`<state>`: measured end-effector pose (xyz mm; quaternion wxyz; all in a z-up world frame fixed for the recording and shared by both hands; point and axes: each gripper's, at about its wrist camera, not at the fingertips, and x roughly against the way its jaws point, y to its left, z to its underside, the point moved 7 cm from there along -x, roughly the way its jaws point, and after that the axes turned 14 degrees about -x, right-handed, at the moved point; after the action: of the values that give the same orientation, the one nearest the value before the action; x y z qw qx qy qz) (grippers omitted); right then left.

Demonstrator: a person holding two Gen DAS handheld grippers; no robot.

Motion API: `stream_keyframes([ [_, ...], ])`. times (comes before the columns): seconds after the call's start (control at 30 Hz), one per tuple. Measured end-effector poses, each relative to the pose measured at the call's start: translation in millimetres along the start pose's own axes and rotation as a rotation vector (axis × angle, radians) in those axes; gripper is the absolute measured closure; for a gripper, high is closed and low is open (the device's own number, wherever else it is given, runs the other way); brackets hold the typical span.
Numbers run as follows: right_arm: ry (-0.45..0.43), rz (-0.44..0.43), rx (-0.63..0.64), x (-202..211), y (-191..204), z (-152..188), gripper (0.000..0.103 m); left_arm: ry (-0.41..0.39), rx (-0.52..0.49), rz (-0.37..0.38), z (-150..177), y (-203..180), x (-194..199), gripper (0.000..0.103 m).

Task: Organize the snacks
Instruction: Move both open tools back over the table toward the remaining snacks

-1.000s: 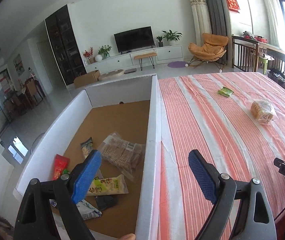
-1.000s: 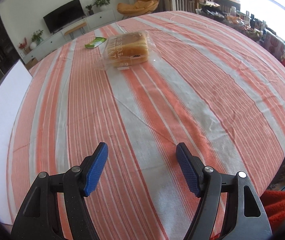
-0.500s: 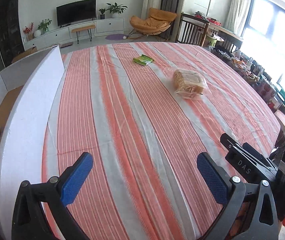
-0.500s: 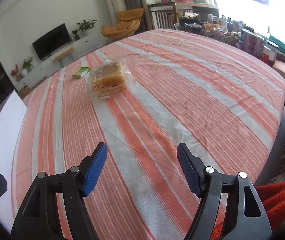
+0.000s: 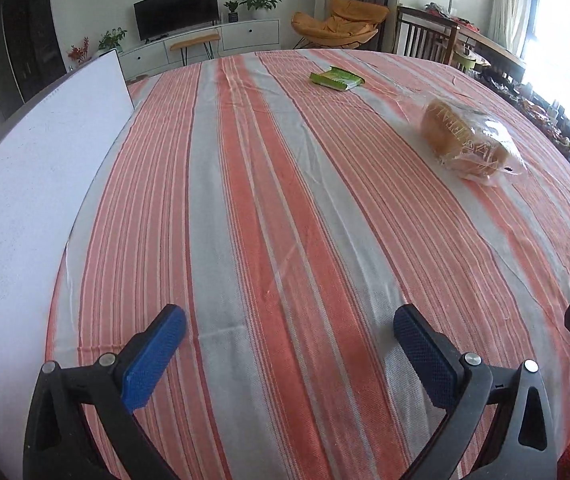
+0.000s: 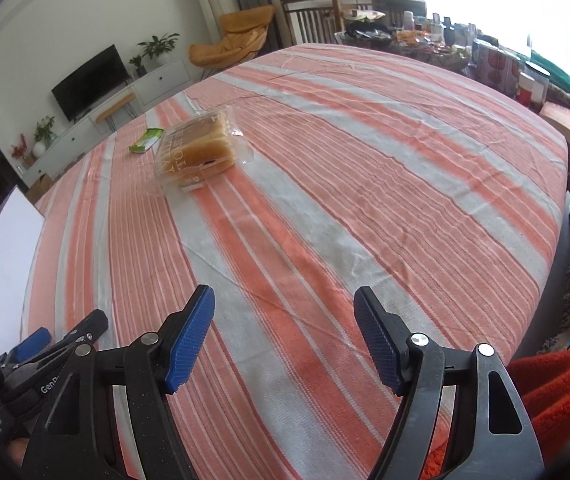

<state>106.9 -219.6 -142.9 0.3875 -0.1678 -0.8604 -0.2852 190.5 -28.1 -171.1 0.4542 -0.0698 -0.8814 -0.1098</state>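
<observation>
The table [image 5: 285, 200], covered by an orange-and-white striped cloth, fills most of both wrist views. A white box wall [image 5: 25, 184] stands along the table's edge at 9 o'clock in the left wrist view; the same wall appears at 9 o'clock in the right wrist view, and its interior is hidden from both cameras. The left gripper [image 5: 289, 328] hovers over bare cloth at 6 o'clock of its own view, its blue-padded jaws spread wide with nothing between them. The right gripper [image 6: 283, 312] likewise sits at 6 o'clock of its view, jaws spread apart and empty, above the cloth. In the right wrist view the left gripper's black body shows at 8 o'clock, just beside the right gripper. The bagged bread loaf [image 5: 467, 146] lies on the cloth at 2 o'clock in the left wrist view and at 11 o'clock in the right wrist view, well apart from both grippers; its clear wrapper carries printed lettering that cannot be read in full. The green snack packet [image 5: 336, 79] lies flat near the far edge of the table at 12 o'clock in the left wrist view, and at 10 o'clock, just beyond the loaf, in the right wrist view. The loaf and the packet are near each other but not touching.
</observation>
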Motion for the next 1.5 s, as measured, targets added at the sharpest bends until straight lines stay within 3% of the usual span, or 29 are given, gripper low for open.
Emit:
stream_keyframes([
  [0.4,0.053,-0.002,-0.032,-8,-3,4,0.028,-0.009,0.002,-0.008,2,4,0,0.000],
  [1.17,0.051,0.064,0.058,-11,7,14,0.023,-0.009,0.001,-0.009,2,4,0,0.000],
  [1.5,0.067,0.063,0.088,-14,10,17,0.017,-0.009,0.001,-0.009,2,4,0,0.000],
])
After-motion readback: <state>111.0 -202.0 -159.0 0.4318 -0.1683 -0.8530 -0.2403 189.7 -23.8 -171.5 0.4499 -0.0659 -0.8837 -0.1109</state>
